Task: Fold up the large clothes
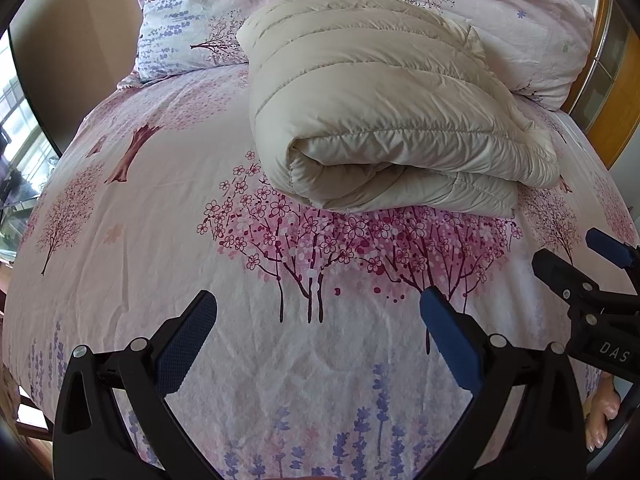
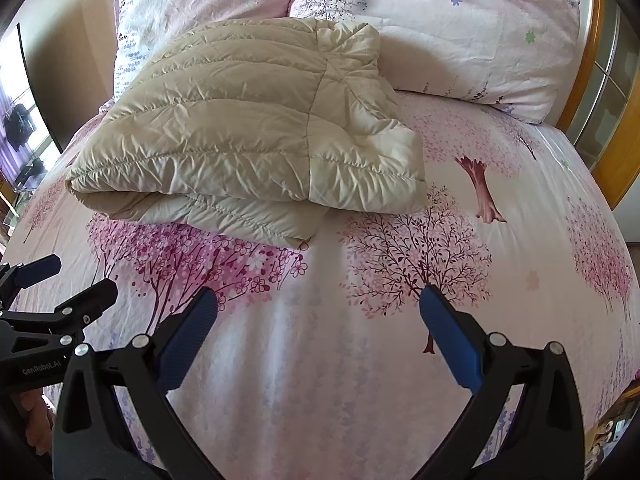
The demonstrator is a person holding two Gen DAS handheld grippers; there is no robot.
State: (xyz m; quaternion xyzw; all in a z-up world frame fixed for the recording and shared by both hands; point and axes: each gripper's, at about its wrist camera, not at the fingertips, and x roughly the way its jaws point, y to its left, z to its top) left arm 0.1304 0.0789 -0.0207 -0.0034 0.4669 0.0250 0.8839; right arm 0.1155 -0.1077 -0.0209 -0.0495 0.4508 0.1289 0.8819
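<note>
A cream quilted down jacket (image 1: pixel 376 108) lies folded into a thick bundle on the bed, its rolled edge facing me; it also shows in the right wrist view (image 2: pixel 240 128), upper left. My left gripper (image 1: pixel 318 312) is open and empty, hovering over the sheet short of the bundle. My right gripper (image 2: pixel 318 308) is open and empty too, over the sheet in front of and to the right of the bundle. Each gripper shows in the other's view: the right one (image 1: pixel 580 260) at the right edge, the left one (image 2: pixel 68 280) at the left edge.
The bed sheet (image 1: pixel 160 240) is pink with tree and blossom prints. Two pillows (image 2: pixel 440 32) lie at the head behind the jacket. A wooden headboard frame (image 2: pixel 600 92) stands at the right. A window (image 1: pixel 16 132) is at the left.
</note>
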